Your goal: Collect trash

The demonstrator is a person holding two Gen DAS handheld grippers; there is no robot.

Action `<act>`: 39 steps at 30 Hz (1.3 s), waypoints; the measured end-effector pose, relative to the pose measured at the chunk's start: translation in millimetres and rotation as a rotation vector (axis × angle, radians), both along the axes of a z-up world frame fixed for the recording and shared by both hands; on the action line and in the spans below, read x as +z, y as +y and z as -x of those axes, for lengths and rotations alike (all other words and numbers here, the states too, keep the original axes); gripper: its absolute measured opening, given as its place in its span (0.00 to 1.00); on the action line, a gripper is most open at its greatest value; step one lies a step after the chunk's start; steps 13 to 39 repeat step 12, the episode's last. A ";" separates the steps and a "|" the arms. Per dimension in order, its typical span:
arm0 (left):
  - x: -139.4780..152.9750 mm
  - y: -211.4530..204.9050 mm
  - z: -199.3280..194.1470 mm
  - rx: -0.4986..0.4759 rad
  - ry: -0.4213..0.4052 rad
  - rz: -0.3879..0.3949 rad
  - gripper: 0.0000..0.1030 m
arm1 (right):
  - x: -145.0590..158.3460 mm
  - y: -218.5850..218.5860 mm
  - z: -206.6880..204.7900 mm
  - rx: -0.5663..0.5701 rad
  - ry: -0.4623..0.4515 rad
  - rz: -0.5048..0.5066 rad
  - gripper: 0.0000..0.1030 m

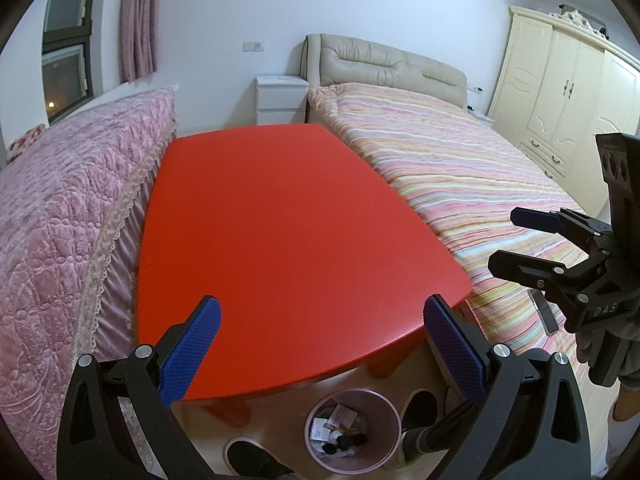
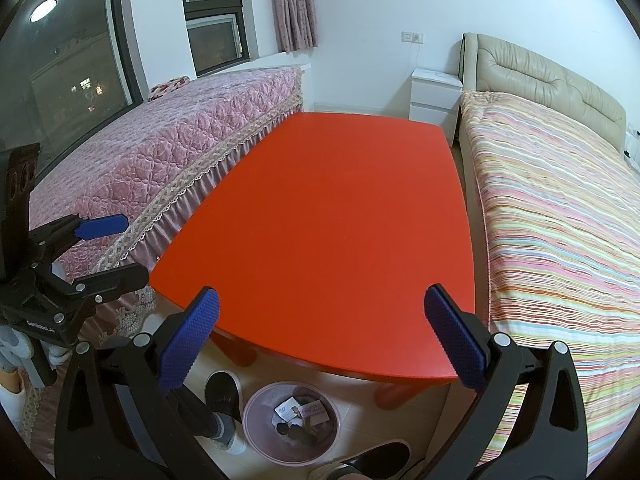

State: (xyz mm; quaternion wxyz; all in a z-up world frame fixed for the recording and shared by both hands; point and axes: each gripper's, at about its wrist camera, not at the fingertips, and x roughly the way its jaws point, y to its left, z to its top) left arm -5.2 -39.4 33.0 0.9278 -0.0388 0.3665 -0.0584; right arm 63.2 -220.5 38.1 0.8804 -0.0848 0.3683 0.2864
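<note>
While both hang above red table [image 1: 280, 220], left claw [image 1: 320, 320] wide, right claw [image 2: 320, 320] wide, "DAS" printed.

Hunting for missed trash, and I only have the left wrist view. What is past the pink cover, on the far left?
Observer: In the right wrist view, a big dark window runs behind the pink cover, and a round ceiling light is reflected in the glass.
Operator: How does my left gripper look from outside?
Observer: The left gripper is open and holds nothing. It is level with the cover's lace edge, short of the table.
</note>
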 end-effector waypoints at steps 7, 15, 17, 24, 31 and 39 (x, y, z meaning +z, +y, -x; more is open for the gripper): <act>0.5 -0.3 -1.5 0.001 -0.003 0.000 0.94 | 0.5 -0.4 -0.2 -0.001 0.000 0.001 0.97; -1.9 -1.7 -2.7 0.003 -0.002 -0.020 0.94 | 1.1 -2.3 -0.6 -0.003 0.002 0.000 0.97; -1.9 -1.7 -2.7 0.003 -0.002 -0.020 0.94 | 1.1 -2.3 -0.6 -0.003 0.002 0.000 0.97; -1.9 -1.7 -2.7 0.003 -0.002 -0.020 0.94 | 1.1 -2.3 -0.6 -0.003 0.002 0.000 0.97; -1.9 -1.7 -2.7 0.003 -0.002 -0.020 0.94 | 1.1 -2.3 -0.6 -0.003 0.002 0.000 0.97; -1.9 -1.7 -2.7 0.003 -0.002 -0.020 0.94 | 1.1 -2.3 -0.6 -0.003 0.002 0.000 0.97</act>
